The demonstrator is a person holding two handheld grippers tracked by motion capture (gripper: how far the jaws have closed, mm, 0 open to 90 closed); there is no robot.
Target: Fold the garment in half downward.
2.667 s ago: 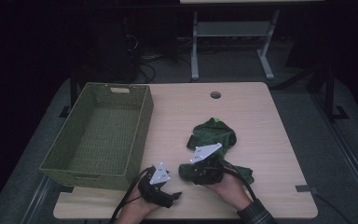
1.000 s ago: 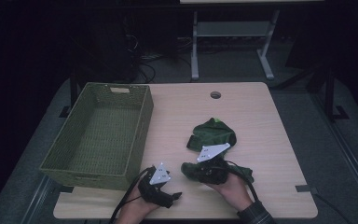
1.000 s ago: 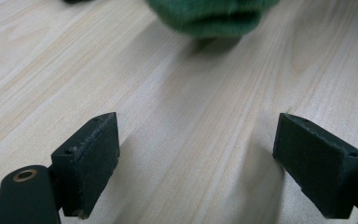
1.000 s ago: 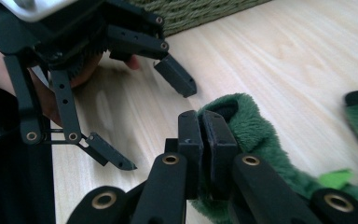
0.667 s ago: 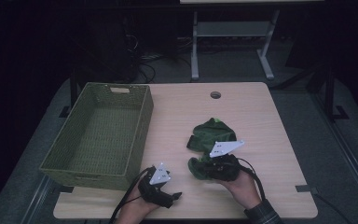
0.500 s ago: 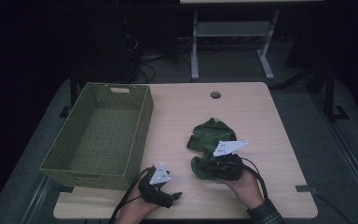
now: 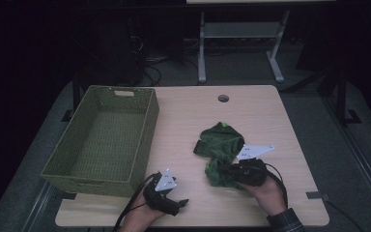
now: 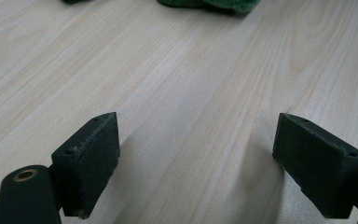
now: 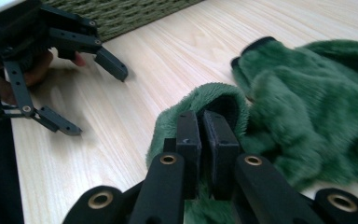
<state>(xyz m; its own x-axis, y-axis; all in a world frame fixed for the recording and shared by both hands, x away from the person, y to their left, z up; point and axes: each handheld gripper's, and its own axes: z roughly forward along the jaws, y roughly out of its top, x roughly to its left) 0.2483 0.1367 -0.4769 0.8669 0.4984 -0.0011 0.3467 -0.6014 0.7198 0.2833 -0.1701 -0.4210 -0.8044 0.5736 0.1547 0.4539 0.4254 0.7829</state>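
Evidently mid-drag, the right gripper (image 9: 200, 135) pinches a fold of the fuzzy dark-green fabric garment (image 7: 221, 153) at the table's four o'clock, the left gripper (image 8: 196, 161) resting spread, so next probably comes carrying it to the woven green basket (image 7: 104, 137) at nine o'clock.

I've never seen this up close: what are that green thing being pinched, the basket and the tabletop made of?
The green cloth looks like soft plush or fleece: its surface is fuzzy and it bunches in folds. The basket seems woven from olive cord or fibre, judging by its ribbed texture; which one is unclear. The table shows pale, matt wood grain, possibly a laminate.
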